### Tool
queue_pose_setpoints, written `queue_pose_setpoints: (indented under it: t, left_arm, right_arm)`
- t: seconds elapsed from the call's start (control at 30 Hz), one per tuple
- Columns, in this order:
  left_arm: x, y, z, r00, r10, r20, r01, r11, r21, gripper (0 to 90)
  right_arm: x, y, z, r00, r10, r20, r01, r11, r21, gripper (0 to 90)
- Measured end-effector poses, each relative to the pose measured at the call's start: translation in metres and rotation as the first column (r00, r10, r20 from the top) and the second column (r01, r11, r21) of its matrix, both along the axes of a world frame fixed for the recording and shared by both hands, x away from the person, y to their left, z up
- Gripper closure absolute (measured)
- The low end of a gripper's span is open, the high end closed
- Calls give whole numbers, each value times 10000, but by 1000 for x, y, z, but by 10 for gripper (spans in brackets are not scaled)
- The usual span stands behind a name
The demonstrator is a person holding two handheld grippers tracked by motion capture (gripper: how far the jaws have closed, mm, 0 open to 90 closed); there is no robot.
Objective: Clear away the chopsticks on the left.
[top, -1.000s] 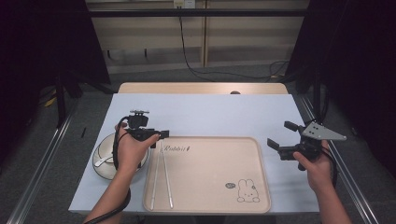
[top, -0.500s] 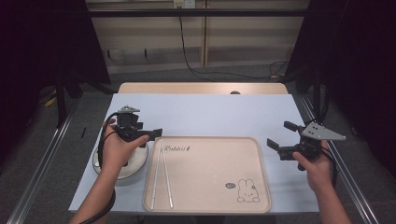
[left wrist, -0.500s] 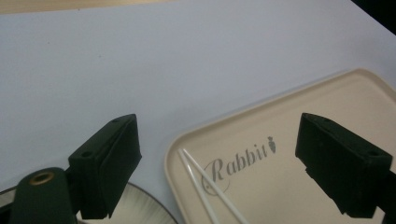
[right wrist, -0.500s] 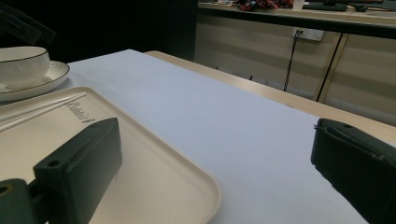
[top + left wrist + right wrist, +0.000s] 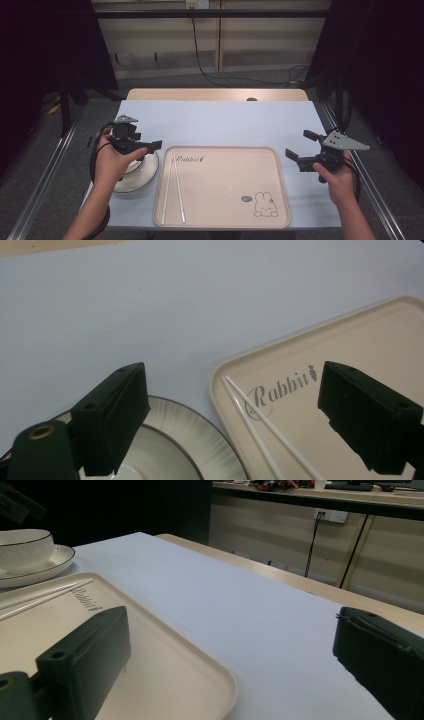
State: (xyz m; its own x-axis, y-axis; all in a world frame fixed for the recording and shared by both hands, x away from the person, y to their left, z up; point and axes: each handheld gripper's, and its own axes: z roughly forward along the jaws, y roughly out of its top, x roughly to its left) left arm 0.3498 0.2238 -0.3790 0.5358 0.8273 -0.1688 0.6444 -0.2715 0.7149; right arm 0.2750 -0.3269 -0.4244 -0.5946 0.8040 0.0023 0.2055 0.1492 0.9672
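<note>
1. The chopsticks [image 5: 172, 190] lie side by side along the left edge of the tray [image 5: 250, 220].
2. The left gripper [image 5: 150, 146] hovers over the plate [image 5: 142, 175], left of the chopsticks; its jaws have just been opening, nothing between them.
3. The right gripper [image 5: 297, 150] hangs released, right of the tray.

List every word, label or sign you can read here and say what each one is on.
"Rabbit", in grey script with a small carrot mark after it, on the beige tray near its far left corner.
A small dark round mark beside the rabbit drawing on the tray: too small to read.
Nothing else carries text.
</note>
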Motion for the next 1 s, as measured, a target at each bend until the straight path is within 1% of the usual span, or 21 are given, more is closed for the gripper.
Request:
queue_pose_setpoints:
  t: [0.03,0.07,0.1,0.13,0.2,0.23,0.27,0.3,0.33,0.37,0.43,0.47,0.53,0.6,0.63,0.73,0.83,0.87,0.9,0.93,1.0]
  left_arm:
    - [-1,1,0,10000,97,-2,-97,9999,-99,129]
    - [-1,4,1,10000,55,12,-55,10000,59,129]
    - [-2,5,1,10000,66,1,-66,10000,68,130]
    - [-3,7,1,9999,140,-4,-140,9999,18,130]
    - [-4,10,2,9999,128,22,-128,9999,2,133]
    - [-5,11,2,9999,111,3,-111,9999,48,138]
    - [-6,13,3,10000,1,-43,0,9999,167,142]
    - [-7,14,3,10000,59,-11,-59,9999,144,145]
    - [-8,17,4,10000,-4,-25,5,9999,113,149]
    - [-9,17,4,9999,98,-131,-100,9999,-122,162]
    - [-11,21,4,9996,18,-273,-20,10000,-73,198]
    - [-11,22,4,9998,33,-202,-36,9999,-125,211]
    - [-12,26,4,9994,-178,-281,177,9998,-56,267]
    - [-15,28,4,9996,-198,-210,193,9995,-246,320]
    - [-16,30,4,9993,-196,-322,190,9996,-200,350]
    - [-19,34,4,9989,-298,-351,287,9991,-310,436]
    - [-23,39,5,9979,-370,-522,361,9992,-177,543]
    - [-25,40,5,9982,-273,-530,257,9992,-296,584]
    - [-27,42,6,9975,-345,-612,335,9993,-170,623]
    - [-28,42,6,9972,-357,-656,341,9991,-262,656]
    - [-31,45,6,9962,-545,-679,533,9984,-186,713]
  right_arm:
    - [0,0,0,10000,18,-19,-18,10000,13,13]
    - [0,0,0,10000,-14,-22,14,10000,31,13]
    - [0,-1,0,10000,-21,20,21,10000,2,13]
    - [0,-2,0,9999,163,-29,-162,9999,7,13]
    - [0,-1,0,9999,136,-65,-136,9999,-2,13]
    - [0,0,0,10000,-48,5,48,10000,31,13]
    - [0,0,0,10000,51,-57,-51,10000,20,13]
    - [0,0,0,10000,-55,32,55,10000,29,13]
    - [0,0,0,10000,32,-11,-32,10000,22,13]
    - [0,0,0,10000,14,-3,-14,10000,23,13]
    - [0,-1,0,10000,94,-3,-94,10000,15,13]
    - [0,-1,0,9999,164,-31,-164,9999,15,13]
    - [0,-1,0,9999,134,-28,-134,9999,12,13]
    - [0,-1,0,10000,14,-12,-14,10000,25,13]
    - [0,-1,0,10000,29,-14,-29,10000,19,13]
    - [0,-1,1,9998,174,-50,-173,9998,28,13]
    - [0,-1,1,9999,130,-23,-130,9999,18,13]
    - [0,-1,1,9999,106,-3,-106,9999,30,13]
    - [0,-1,1,10000,4,23,-4,10000,47,13]
    - [0,0,0,10000,-36,39,36,10000,50,13]
    - [0,-1,1,9999,127,-22,-127,9999,8,13]
